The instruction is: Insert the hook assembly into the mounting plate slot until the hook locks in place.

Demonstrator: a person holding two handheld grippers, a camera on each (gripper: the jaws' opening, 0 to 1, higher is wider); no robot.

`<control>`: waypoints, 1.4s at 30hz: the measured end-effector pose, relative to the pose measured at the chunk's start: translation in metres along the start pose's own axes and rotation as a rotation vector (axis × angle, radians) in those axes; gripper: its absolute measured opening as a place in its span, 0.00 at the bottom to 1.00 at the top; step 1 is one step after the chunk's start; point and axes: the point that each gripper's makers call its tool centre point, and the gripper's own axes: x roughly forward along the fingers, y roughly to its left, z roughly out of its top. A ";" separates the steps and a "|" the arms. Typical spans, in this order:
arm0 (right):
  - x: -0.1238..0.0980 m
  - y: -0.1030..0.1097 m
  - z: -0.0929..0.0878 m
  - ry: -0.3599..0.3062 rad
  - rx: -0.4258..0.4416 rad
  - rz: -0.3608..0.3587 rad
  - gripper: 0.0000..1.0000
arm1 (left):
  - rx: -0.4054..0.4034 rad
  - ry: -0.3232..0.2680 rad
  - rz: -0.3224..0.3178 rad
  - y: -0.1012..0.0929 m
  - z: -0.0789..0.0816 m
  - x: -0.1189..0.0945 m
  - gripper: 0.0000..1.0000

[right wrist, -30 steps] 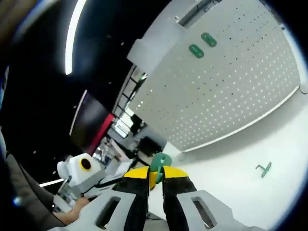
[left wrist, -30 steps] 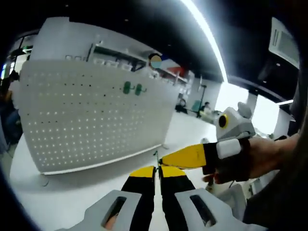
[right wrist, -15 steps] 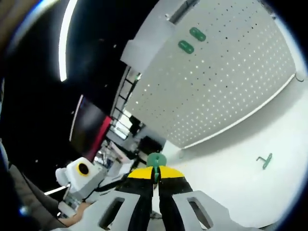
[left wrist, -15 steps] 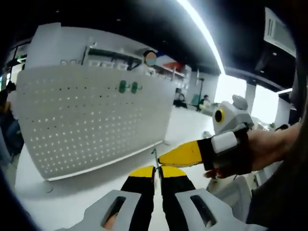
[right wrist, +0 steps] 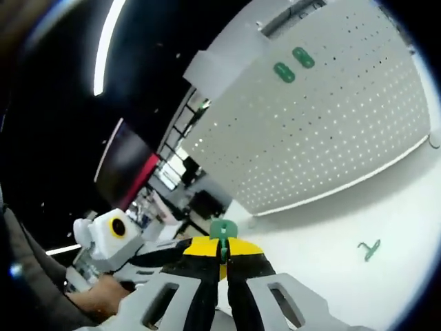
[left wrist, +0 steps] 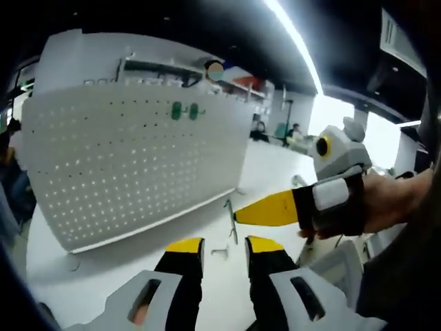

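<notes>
Left gripper (left wrist: 222, 247): we see jaws parted, nothing between. Right gripper (right wrist: 220, 247) clenched on a green hook (right wrist: 223, 231), held off the pegboard (right wrist: 331, 124). Right gripper view adds a second hook (right wrist: 369, 249) lying on the table (right wrist: 331, 276); two green pieces (left wrist: 185, 110), possibly hooks, sit high on the board

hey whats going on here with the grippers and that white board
A person holds a gripper in each hand. The right gripper is shut on a green hook, held up in front of the white pegboard, which already carries two green hooks. The left gripper is open and holds nothing. Another green hook lies on the white table.
</notes>
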 end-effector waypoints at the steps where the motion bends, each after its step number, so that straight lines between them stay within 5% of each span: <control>1: 0.000 0.000 0.001 -0.002 -0.008 -0.001 0.00 | -0.008 -0.004 -0.003 0.000 0.000 -0.001 0.32; 7: 0.001 0.000 -0.001 0.016 -0.030 0.012 0.00 | -0.031 -0.002 -0.008 -0.001 -0.002 -0.001 0.38; 13: 0.001 -0.001 -0.001 0.034 -0.096 0.002 0.00 | -0.058 0.001 -0.022 -0.006 -0.008 -0.001 0.58; 22: 0.002 -0.004 -0.002 0.059 -0.204 -0.007 0.00 | -0.070 -0.014 -0.067 -0.018 -0.008 -0.003 0.73; 36: 0.005 -0.009 -0.005 0.099 -0.295 0.002 0.00 | -0.094 -0.030 -0.102 -0.030 -0.006 -0.008 0.86; 42: 0.006 -0.010 -0.004 0.097 -0.323 -0.005 0.00 | -0.190 -0.045 -0.097 -0.024 -0.005 -0.010 0.89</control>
